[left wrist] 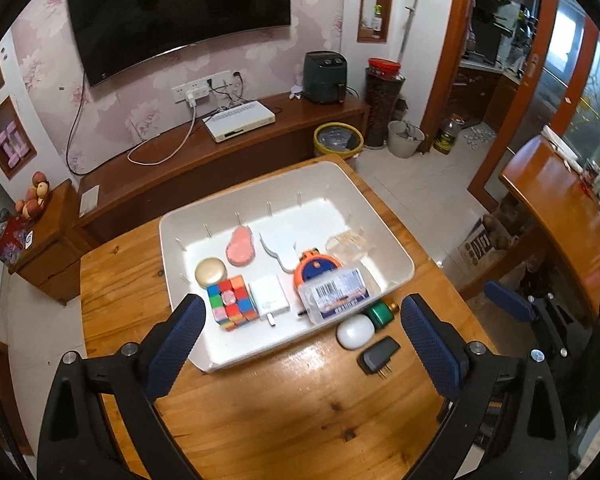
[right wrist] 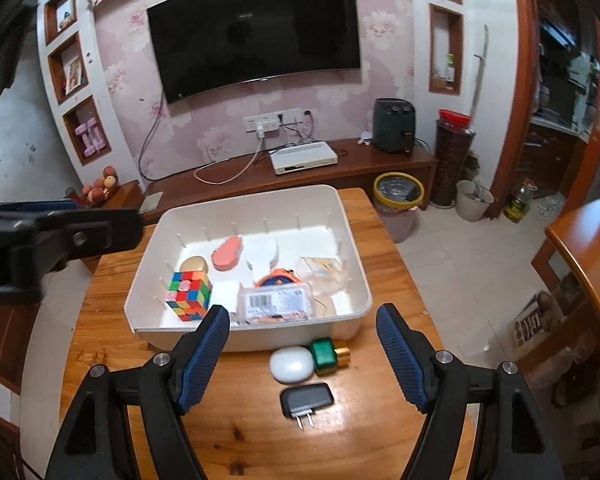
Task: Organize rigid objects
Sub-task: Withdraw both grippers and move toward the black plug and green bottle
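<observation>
Both hand-held grippers hang empty above the counter (right wrist: 112, 364), the left hand-held gripper (left wrist: 302, 344) spread about as wide as it goes and the right hand-held gripper (right wrist: 302, 356) roughly half open, with the white earbud case (right wrist: 292, 364), green bottle (right wrist: 327, 354) and black plug charger (right wrist: 306, 400) left outside the white bin (right wrist: 256, 336). Those three sit bunched up, case touching bottle, so grabbing one could knock the others away. I'd also worry the rounded case squirts out of the pads, and the near bin wall is right there to clip.

Only a barcode shows on the clear plastic box (left wrist: 335, 293) in the white bin (left wrist: 396, 276); its print is unreadable.
</observation>
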A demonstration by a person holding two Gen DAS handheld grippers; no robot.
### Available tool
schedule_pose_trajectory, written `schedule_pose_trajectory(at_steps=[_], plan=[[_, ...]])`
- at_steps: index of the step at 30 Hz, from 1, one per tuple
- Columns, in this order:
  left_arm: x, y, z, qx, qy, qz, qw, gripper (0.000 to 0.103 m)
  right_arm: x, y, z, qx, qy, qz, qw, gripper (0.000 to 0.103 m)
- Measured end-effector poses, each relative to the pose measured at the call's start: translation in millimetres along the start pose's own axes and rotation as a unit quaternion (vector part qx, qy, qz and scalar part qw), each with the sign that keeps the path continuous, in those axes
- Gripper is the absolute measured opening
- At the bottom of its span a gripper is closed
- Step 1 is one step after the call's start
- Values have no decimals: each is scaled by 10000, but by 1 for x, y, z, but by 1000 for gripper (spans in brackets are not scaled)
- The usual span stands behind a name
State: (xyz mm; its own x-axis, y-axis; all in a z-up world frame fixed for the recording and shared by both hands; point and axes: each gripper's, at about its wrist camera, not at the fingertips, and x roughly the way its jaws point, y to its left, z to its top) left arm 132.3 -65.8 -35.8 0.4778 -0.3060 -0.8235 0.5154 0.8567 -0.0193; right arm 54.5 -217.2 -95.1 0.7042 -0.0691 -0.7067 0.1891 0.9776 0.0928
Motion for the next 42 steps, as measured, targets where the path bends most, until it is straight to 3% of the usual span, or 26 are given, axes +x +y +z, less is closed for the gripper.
schedule_pose_trajectory(at_steps=[17, 23, 31, 42], plan=[[12, -22, -64, 352, 412, -79, 9985, 98, -3, -60, -54, 591, 465, -440, 9962, 77], [27, -27, -78, 339, 624, -112, 9974, 98, 7, -57, -76, 472, 646, -305, 9963, 77], [42, -32, -85, 184, 736, -106, 9971, 99, 37, -37, -105, 30, 847, 223, 9962, 77], [54, -30, -86, -61, 846, 13, 9964, 99, 100, -20, -111, -171, 1135, 583, 9917, 77]])
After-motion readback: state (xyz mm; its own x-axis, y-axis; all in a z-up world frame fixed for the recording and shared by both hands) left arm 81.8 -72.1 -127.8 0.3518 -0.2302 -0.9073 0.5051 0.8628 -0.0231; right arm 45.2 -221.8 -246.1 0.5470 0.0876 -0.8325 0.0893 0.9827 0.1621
